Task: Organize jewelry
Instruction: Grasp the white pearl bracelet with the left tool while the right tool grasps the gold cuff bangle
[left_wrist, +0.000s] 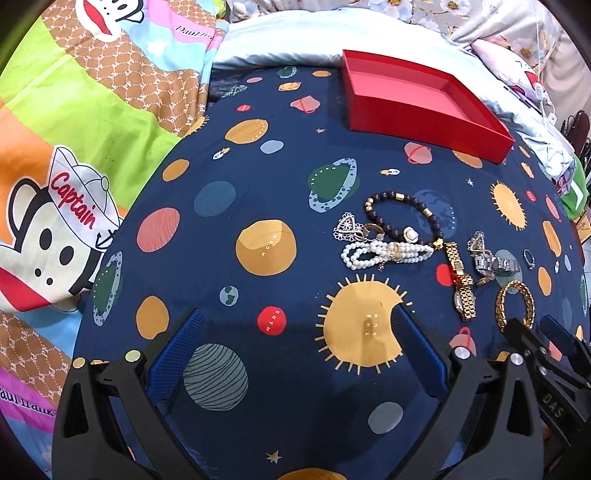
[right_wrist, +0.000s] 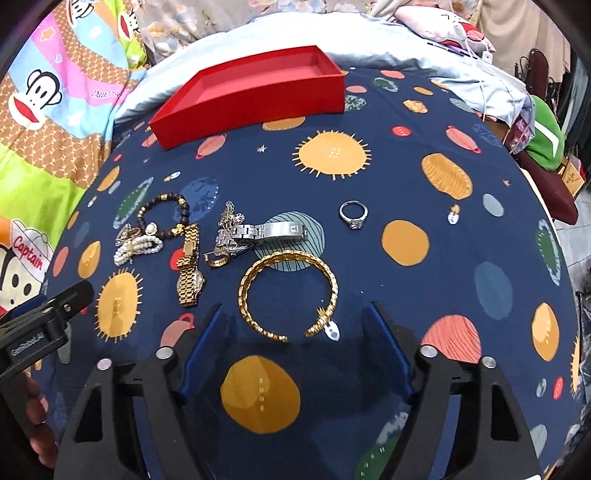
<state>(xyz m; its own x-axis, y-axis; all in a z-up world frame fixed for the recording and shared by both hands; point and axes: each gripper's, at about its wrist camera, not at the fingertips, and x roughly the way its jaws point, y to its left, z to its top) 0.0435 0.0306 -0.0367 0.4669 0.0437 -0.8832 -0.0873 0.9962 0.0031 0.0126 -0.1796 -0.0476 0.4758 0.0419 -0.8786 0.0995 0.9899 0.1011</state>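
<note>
Left gripper (left_wrist: 299, 325) apart over "THE SUN" (left_wrist: 370, 325); right gripper (right_wrist: 295, 319) apart before bangle (right_wrist: 288, 295); "Captain" (left_wrist: 74, 199) at left.

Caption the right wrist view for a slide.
Open right gripper over gold bangle; watches, ring, empty red box beyond.

Glossy gold metal bangle (right_wrist: 288, 295); matt red card box (right_wrist: 255, 99); smooth printed cloth sheet (right_wrist: 406, 177); shiny steel watch (right_wrist: 273, 230).

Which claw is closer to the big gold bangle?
Right. The right claw sits open just in front of the gold bangle. The left claw hovers off to the bangle's left, over the sun print.
</note>
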